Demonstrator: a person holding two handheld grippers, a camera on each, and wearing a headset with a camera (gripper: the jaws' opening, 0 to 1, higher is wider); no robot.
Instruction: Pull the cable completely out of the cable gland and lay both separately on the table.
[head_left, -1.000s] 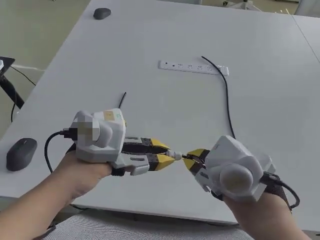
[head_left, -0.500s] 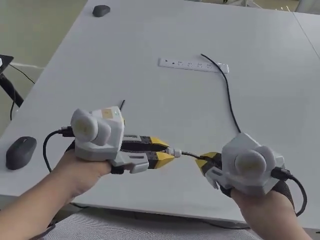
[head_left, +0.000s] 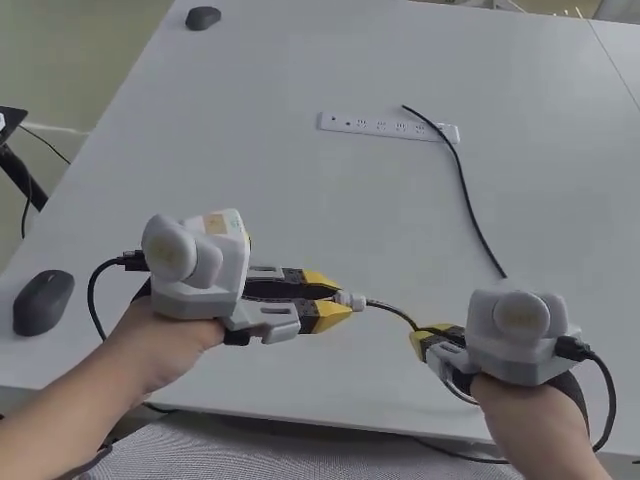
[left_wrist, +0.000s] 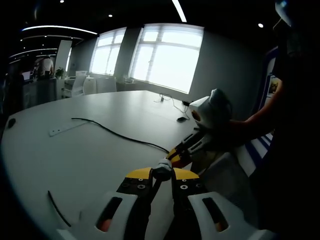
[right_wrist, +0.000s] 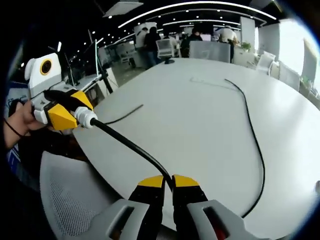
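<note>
cable gland (head_left: 347, 298) left, cable (head_left: 393, 311) right, power strip (head_left: 388, 128) behind

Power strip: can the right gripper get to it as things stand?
Probably not yet. The right gripper is shut on the cable, which runs into the cable gland in the left gripper; the power strip lies far across the table.

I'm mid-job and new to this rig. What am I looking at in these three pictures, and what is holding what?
No robot: a person holds handheld tongs in each hand. The head view looks down from a headset; each round view rides on one pair. The left tongs are shut on the white cable gland; the right tongs are shut on the black cable coming out of it. On the white table lie a power strip, a near mouse, a far mouse and a short black wire.
</note>
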